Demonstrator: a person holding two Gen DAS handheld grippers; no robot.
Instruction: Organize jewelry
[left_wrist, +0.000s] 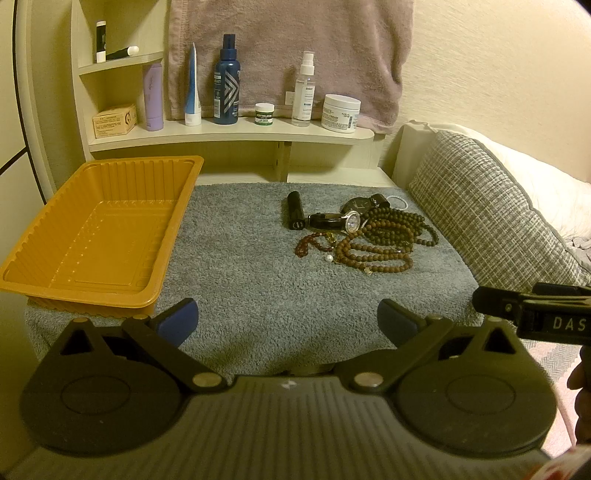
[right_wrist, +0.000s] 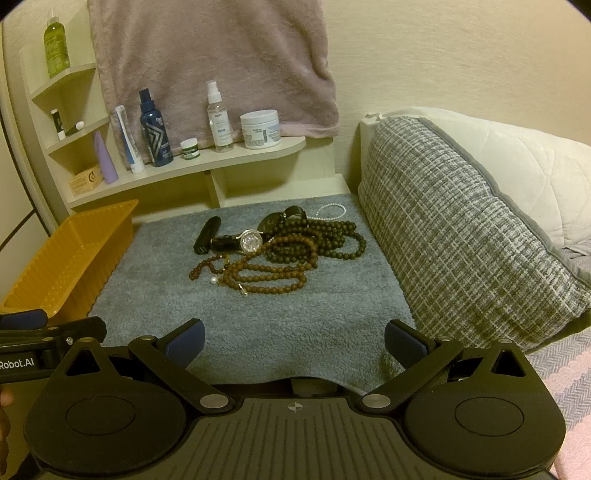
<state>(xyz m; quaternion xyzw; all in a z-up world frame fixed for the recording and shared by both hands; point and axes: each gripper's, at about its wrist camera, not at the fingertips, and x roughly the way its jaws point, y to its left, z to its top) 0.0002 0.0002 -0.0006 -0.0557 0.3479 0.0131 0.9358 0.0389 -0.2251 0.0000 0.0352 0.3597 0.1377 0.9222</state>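
Observation:
A pile of jewelry lies on the grey mat (left_wrist: 258, 280): brown bead necklaces (left_wrist: 373, 254) (right_wrist: 273, 273), dark bead necklaces (right_wrist: 325, 236), a silver-faced watch (left_wrist: 351, 221) (right_wrist: 251, 240), a dark watch (left_wrist: 360, 204), a reddish bead bracelet (left_wrist: 310, 243), a loose pearl (right_wrist: 213, 280) and a black tube (left_wrist: 294, 210) (right_wrist: 207, 236). An empty orange tray (left_wrist: 103, 236) (right_wrist: 66, 258) stands on the mat's left. My left gripper (left_wrist: 288, 321) is open and empty near the mat's front edge. My right gripper (right_wrist: 293, 341) is open and empty, to the left one's right.
A shelf (left_wrist: 229, 136) behind the mat holds bottles, tubes and jars. A pink towel (left_wrist: 288, 48) hangs above it. A grey woven cushion (right_wrist: 461, 229) and white pillow border the mat on the right.

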